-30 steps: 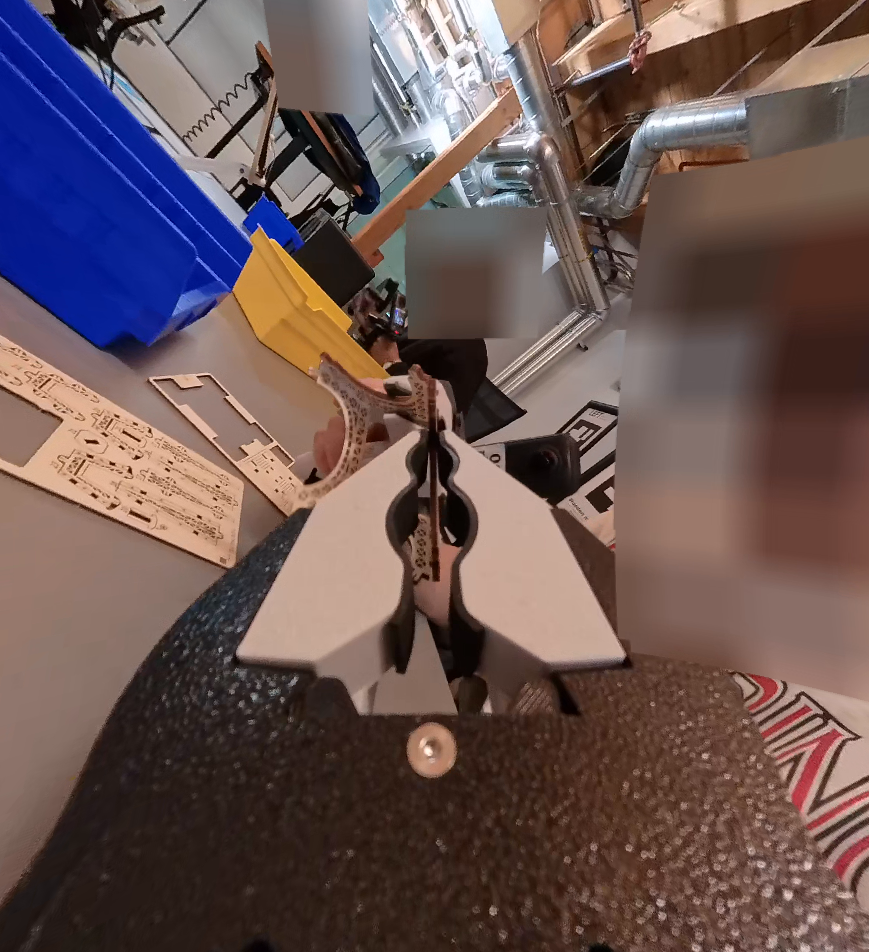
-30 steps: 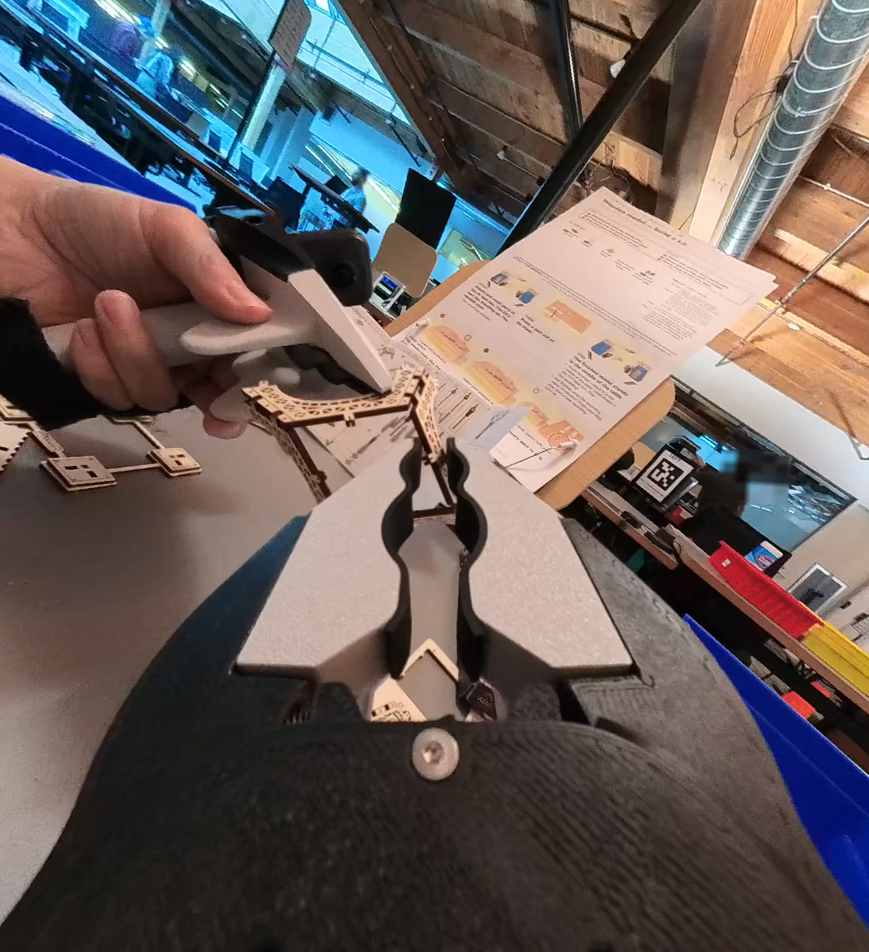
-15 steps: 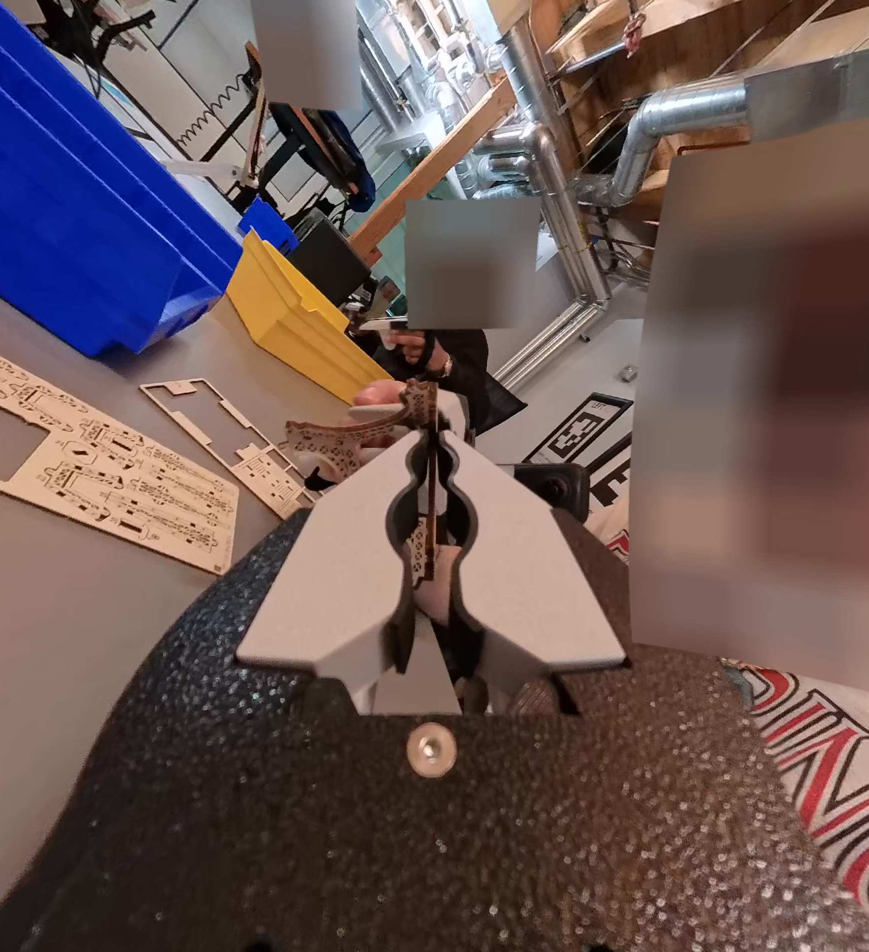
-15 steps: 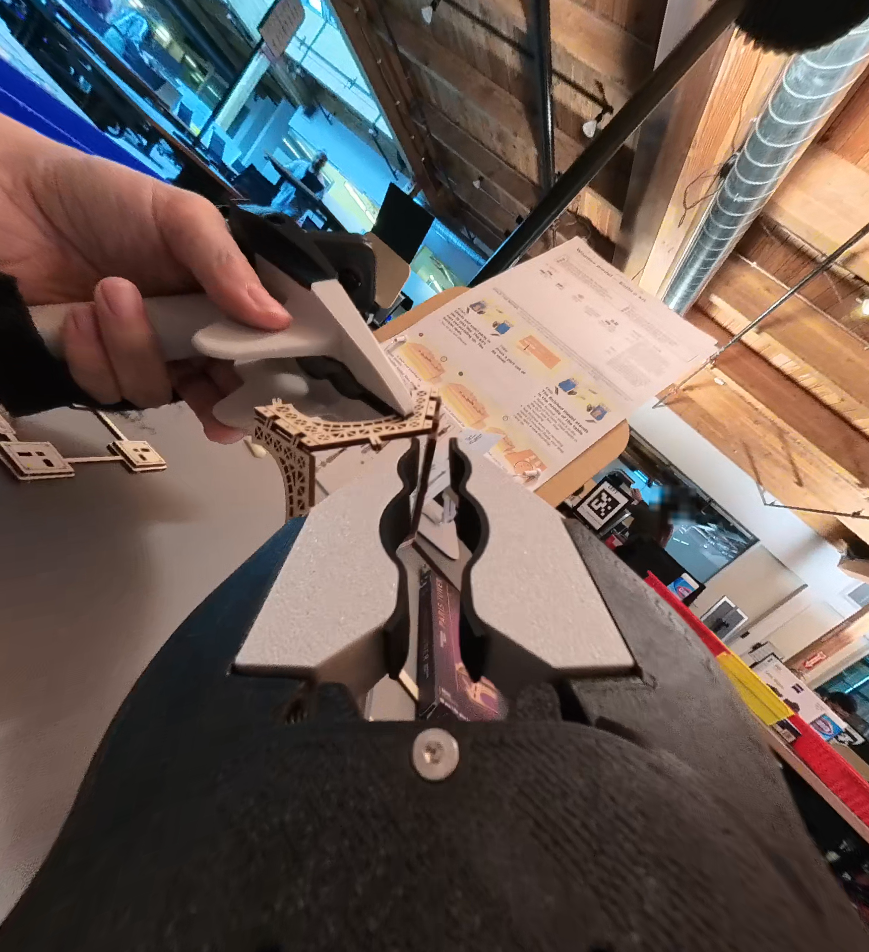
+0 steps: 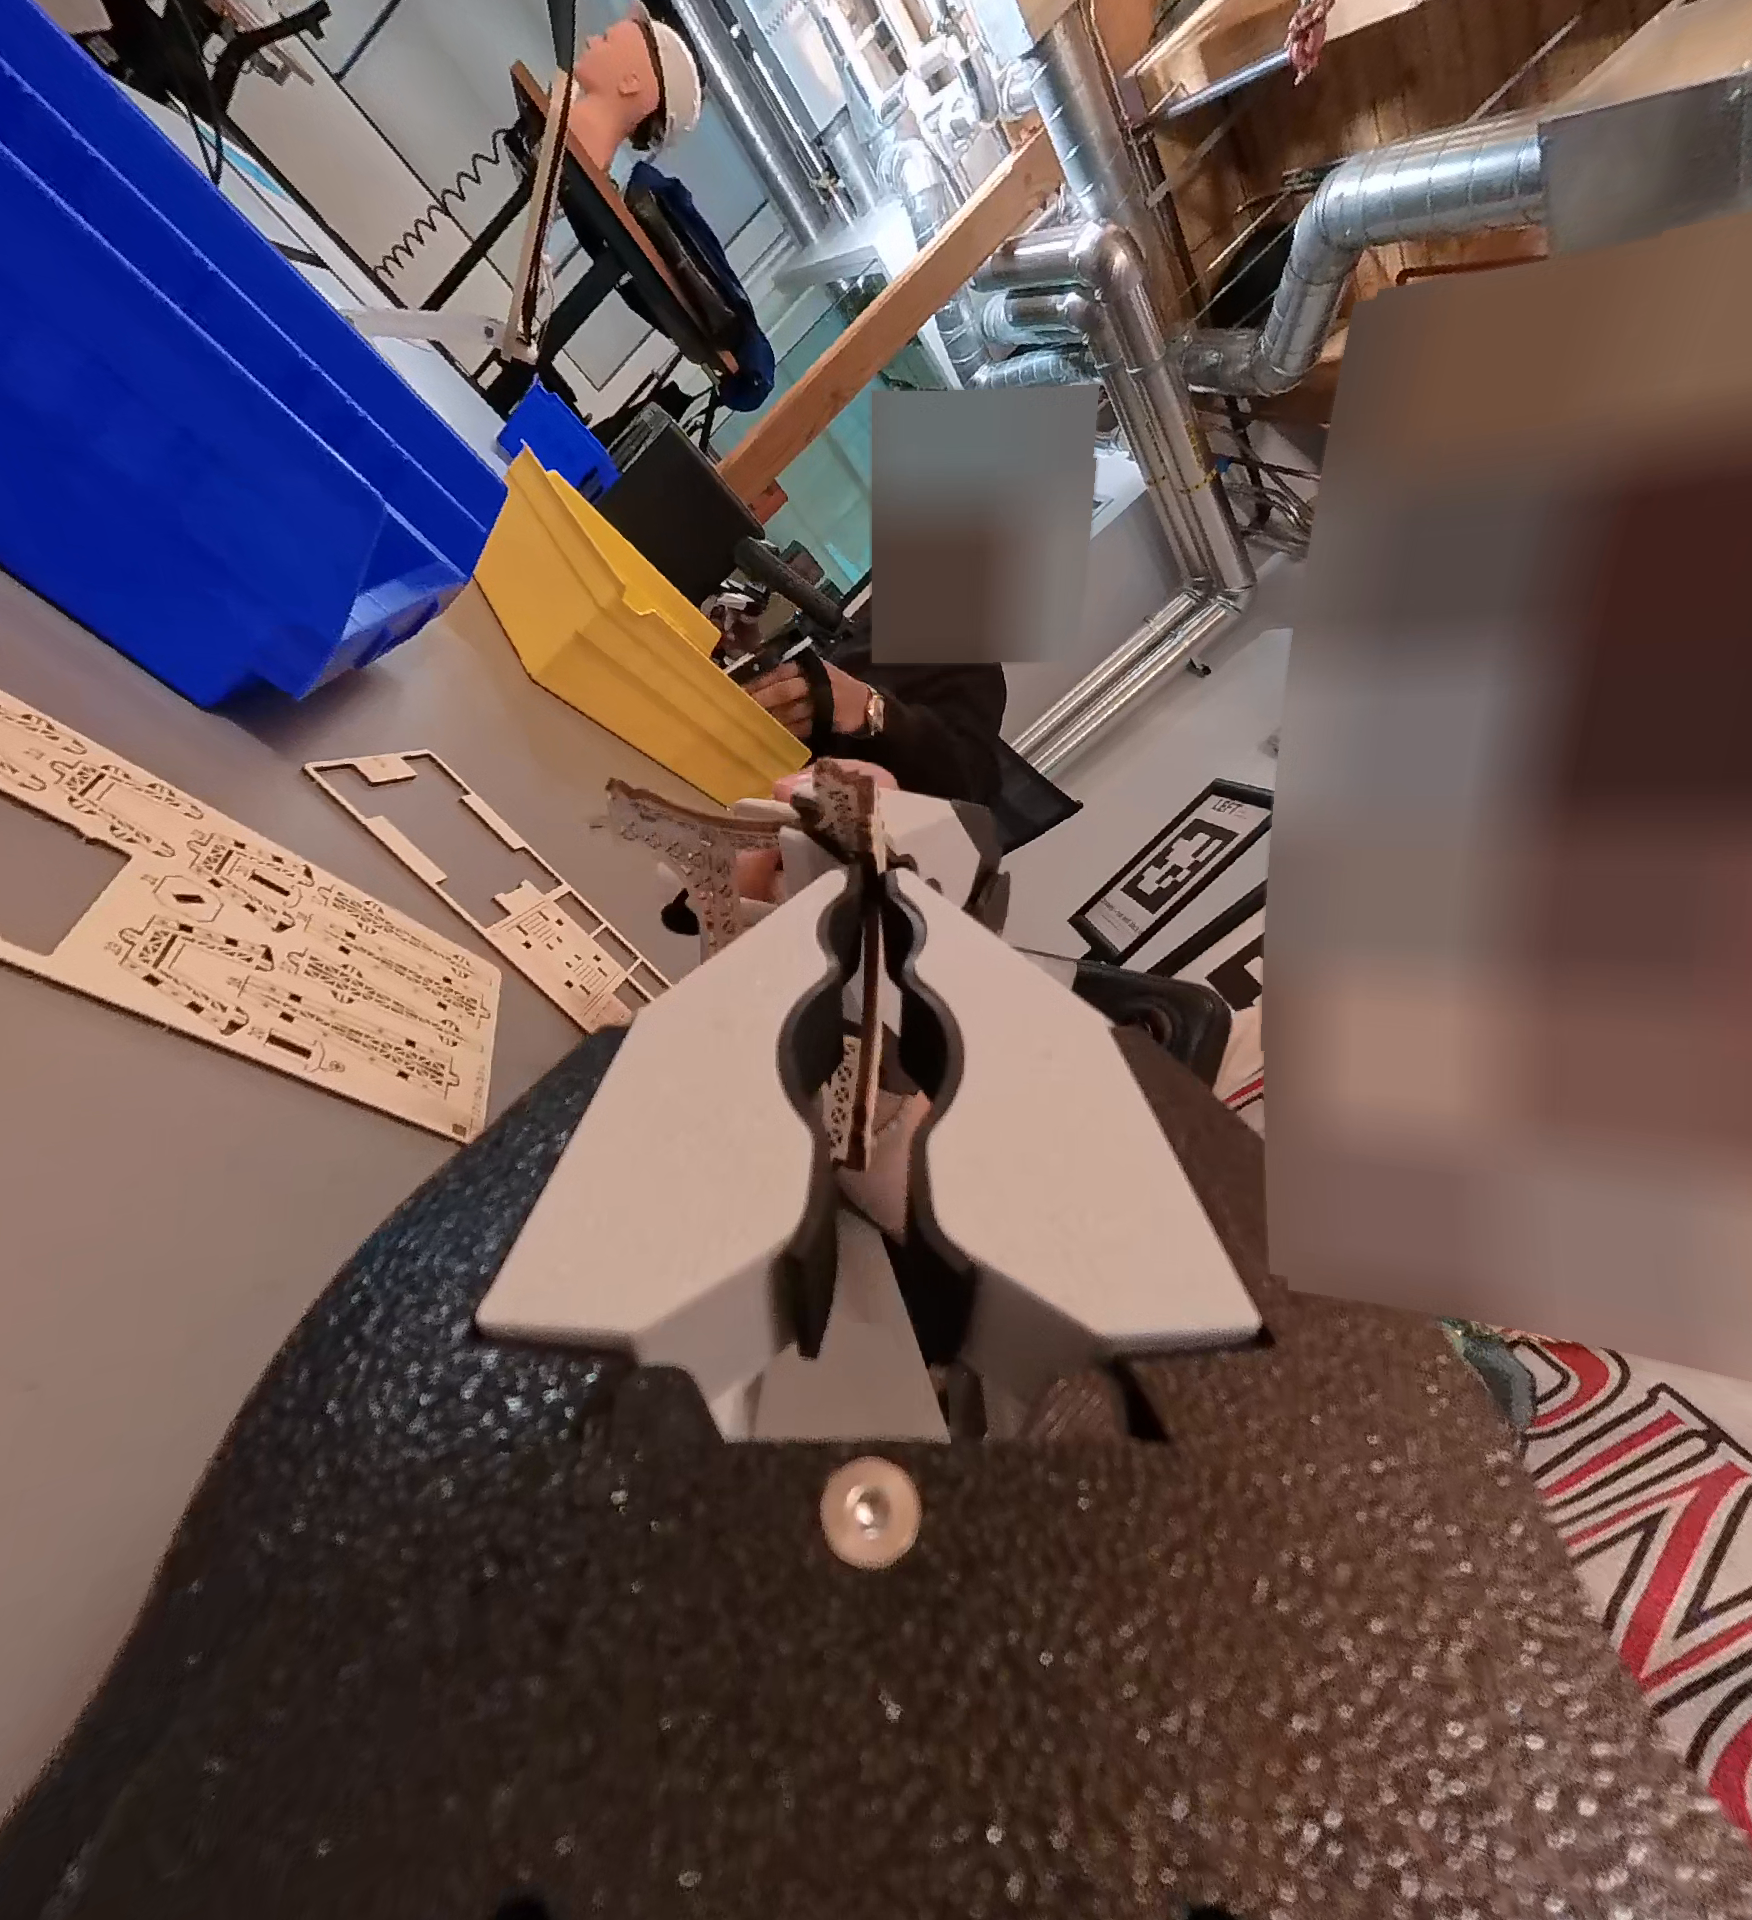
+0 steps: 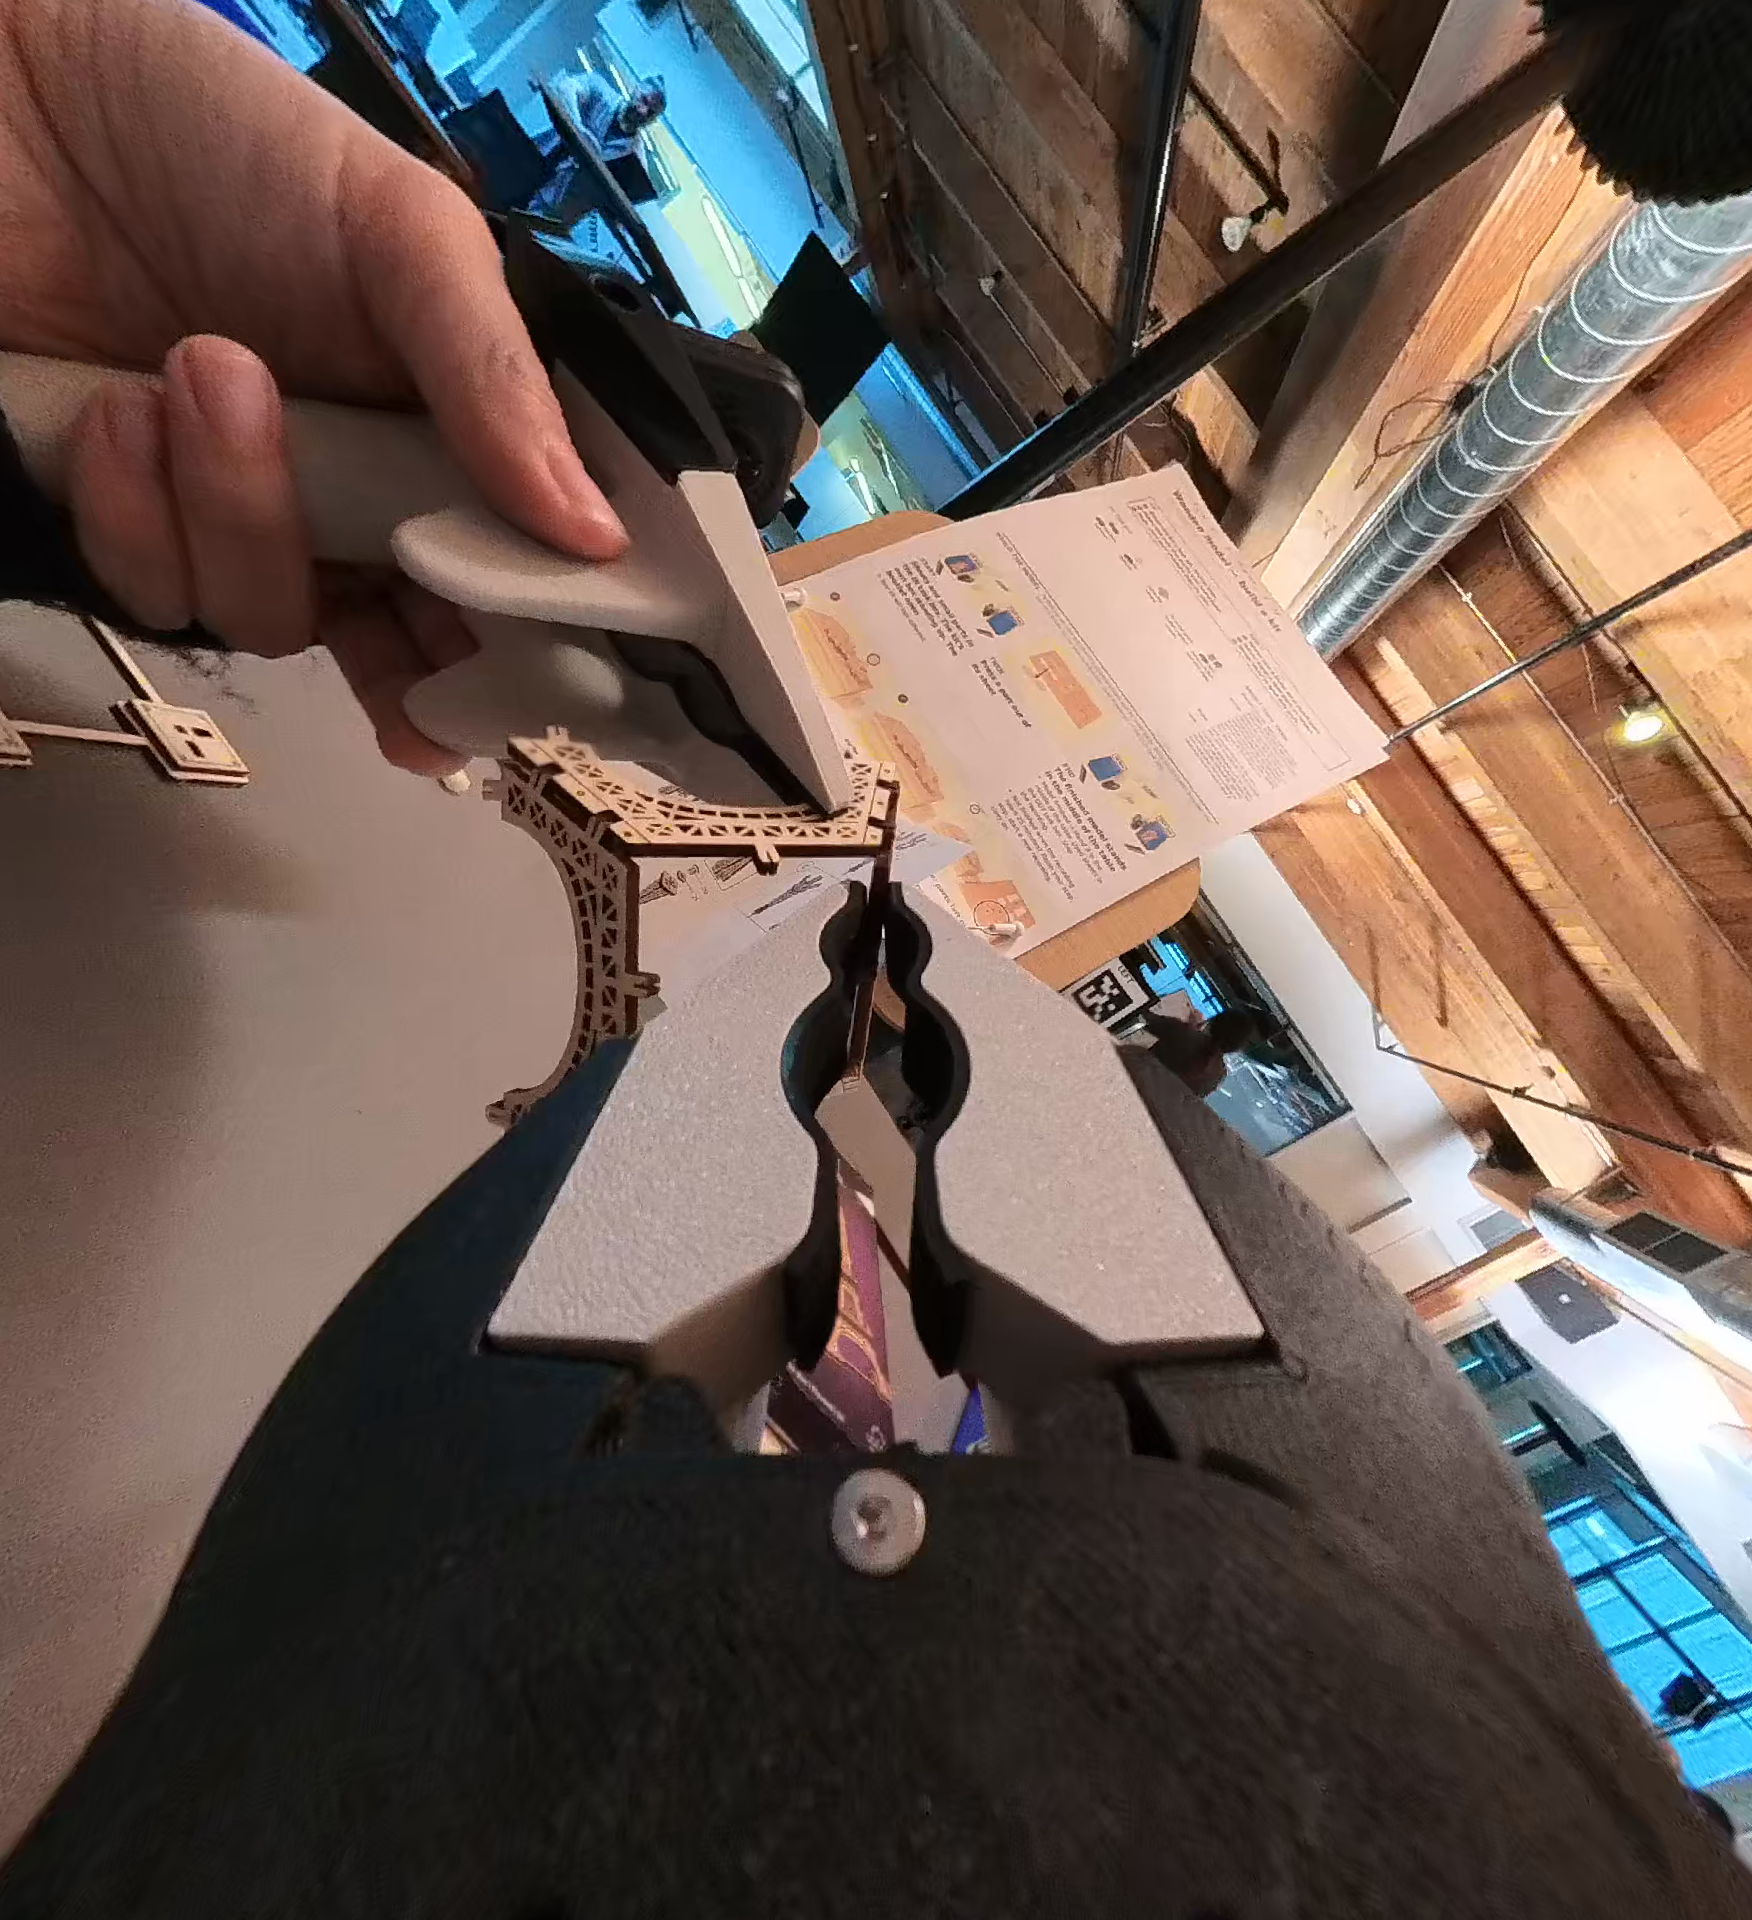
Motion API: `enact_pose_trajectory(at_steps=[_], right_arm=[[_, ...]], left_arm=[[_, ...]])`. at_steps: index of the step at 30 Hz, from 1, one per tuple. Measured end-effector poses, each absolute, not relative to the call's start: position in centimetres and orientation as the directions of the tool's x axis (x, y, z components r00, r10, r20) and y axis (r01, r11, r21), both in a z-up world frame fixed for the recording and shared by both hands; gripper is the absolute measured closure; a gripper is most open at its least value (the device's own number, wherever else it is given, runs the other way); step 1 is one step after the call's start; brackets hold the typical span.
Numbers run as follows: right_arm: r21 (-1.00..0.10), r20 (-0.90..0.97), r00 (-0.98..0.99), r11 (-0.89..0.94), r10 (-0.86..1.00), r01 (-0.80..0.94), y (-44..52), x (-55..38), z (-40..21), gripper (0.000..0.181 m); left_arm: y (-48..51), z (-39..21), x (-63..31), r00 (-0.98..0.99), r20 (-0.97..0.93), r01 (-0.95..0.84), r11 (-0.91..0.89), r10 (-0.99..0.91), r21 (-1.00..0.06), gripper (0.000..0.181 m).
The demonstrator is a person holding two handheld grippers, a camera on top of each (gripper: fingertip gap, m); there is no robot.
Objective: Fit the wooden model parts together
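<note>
Now | left gripper [image 5: 867, 883]: pressed together on a thin wooden panel [image 5: 864, 997] standing edge-on between its fingers | right gripper [image 6: 872, 904]: pinching another thin panel [image 6: 859, 997] edge-on | arched lattice piece [image 6: 602, 894]: beside both tips, above the grey table [image 6: 124, 1039], joined to the clamped panels.

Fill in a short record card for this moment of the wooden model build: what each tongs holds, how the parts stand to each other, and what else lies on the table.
left tongs: shut on a thin wooden part, seen edge-on
right tongs: shut on a thin wooden piece, seen edge-on
arched lattice assembly: held up off the grey table, between both tongs
joint: right piece meets the assembly's corner; whether seated, cannot tell
table items: cut-out part sheet, empty frame, blue bin, yellow bin
</note>
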State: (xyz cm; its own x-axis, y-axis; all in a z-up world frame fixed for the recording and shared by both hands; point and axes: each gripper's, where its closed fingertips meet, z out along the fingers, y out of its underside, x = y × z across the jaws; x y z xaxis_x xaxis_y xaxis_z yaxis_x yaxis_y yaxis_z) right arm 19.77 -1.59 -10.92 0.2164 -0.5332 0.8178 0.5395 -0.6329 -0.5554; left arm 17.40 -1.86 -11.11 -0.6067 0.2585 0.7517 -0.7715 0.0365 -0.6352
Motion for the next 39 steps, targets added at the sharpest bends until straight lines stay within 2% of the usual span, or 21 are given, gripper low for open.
enact_pose_trajectory(at_steps=[7, 12, 16, 23, 26, 39], right_arm=[[-0.54, 0.823, 0.19, -0.634, -0.535, 0.553, -1.5, 19.7, -11.0, 0.179], [-0.558, 0.808, 0.201, -0.613, -0.553, 0.559, -1.5, 19.5, -10.7, 0.17], [-0.522, 0.828, 0.161, -0.634, -0.536, 0.571, -1.4, 19.2, -10.4, 0.18], [-0.445, 0.875, 0.1, -0.708, -0.473, 0.548, -1.5, 19.3, -10.4, 0.181], [-0.463, 0.863, 0.109, -0.686, -0.493, 0.561, -1.3, 19.0, -10.0, 0.181], [-0.366, 0.918, 0.065, -0.771, -0.392, 0.521, -1.3, 19.2, -10.6, 0.18]], left_arm=[[-1.7, -11.1, 17.3, -0.601, 0.755, -0.774, 0.045, 0.262, -0.632, 0.181], [-1.9, -10.9, 16.6, -0.599, 0.749, -0.766, 0.069, 0.283, -0.639, 0.181], [-1.9, -10.9, 16.4, -0.589, 0.75, -0.77, 0.075, 0.301, -0.634, 0.181], [-1.9, -11.0, 16.6, -0.649, 0.704, -0.721, 0.06, 0.29, -0.69, 0.181], [-1.8, -10.6, 16.3, -0.637, 0.699, -0.725, 0.054, 0.326, -0.686, 0.181], [-1.6, -11.3, 16.6, -0.614, 0.718, -0.743, 0.067, 0.328, -0.666, 0.181]])
